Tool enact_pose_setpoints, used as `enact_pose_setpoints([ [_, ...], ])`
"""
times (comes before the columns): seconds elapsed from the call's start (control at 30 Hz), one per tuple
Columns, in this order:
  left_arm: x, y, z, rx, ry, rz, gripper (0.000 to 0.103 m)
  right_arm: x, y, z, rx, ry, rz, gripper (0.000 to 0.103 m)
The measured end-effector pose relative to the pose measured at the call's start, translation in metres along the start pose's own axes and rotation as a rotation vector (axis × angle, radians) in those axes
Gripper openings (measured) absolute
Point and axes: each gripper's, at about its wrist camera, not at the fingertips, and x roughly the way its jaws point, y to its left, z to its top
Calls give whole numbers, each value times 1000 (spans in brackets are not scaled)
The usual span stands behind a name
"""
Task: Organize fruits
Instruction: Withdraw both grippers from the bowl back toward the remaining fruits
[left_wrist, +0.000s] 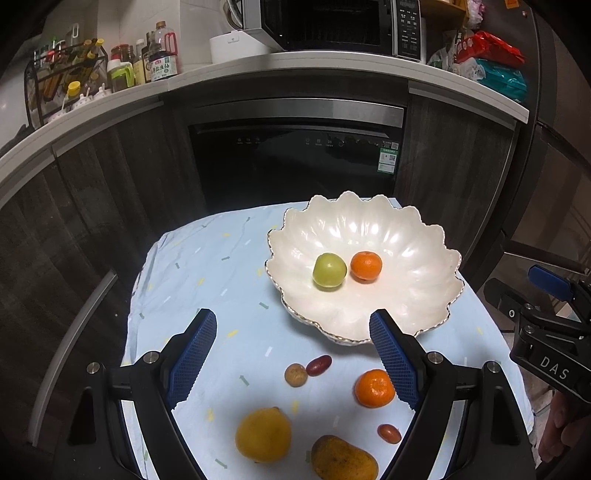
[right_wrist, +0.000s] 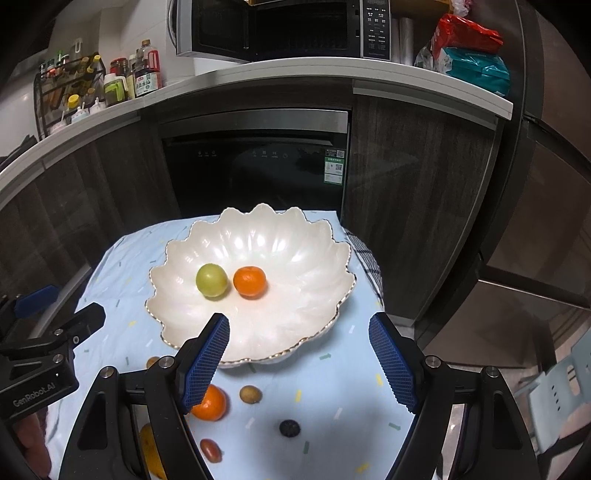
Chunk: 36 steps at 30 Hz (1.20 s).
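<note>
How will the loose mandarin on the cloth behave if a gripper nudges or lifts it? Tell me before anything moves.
The mandarin looks round and slightly flattened, so a sideways nudge would probably roll it a little across the cloth. Its dimpled peel should give the ribbed pads decent grip. It likely dents under a hard squeeze, so close gently.

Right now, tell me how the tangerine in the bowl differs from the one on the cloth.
The tangerine in the bowl sits inside the white scalloped bowl, beside a green fruit; the tangerine on the cloth lies outside the bowl, on the blue tablecloth. The bowl one lies beyond the left claw; the cloth one sits right beside a fingertip of it. Both are round, orange and unheld.
</note>
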Motion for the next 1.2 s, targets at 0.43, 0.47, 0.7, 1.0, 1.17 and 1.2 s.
enact_pose_setpoints([
  [0.43,-7,10,-19,2,8,22,85,-7,13,-17,-23,13,15,79],
  [0.47,-8,11,-21,5,6,25,85,-7,14,-17,-25,14,17,79],
  [0.7,-8,16,-34,10,15,34,85,-4,25,-29,-42,33,45,79],
  [1.0,-1,26,-59,19,47,34,85,4,43,-50,-83,73,79,78],
  [1.17,3,29,-68,34,58,27,84,9,50,-59,-107,93,91,76],
  [1.2,4,30,-70,38,61,26,84,10,51,-61,-112,96,92,75],
])
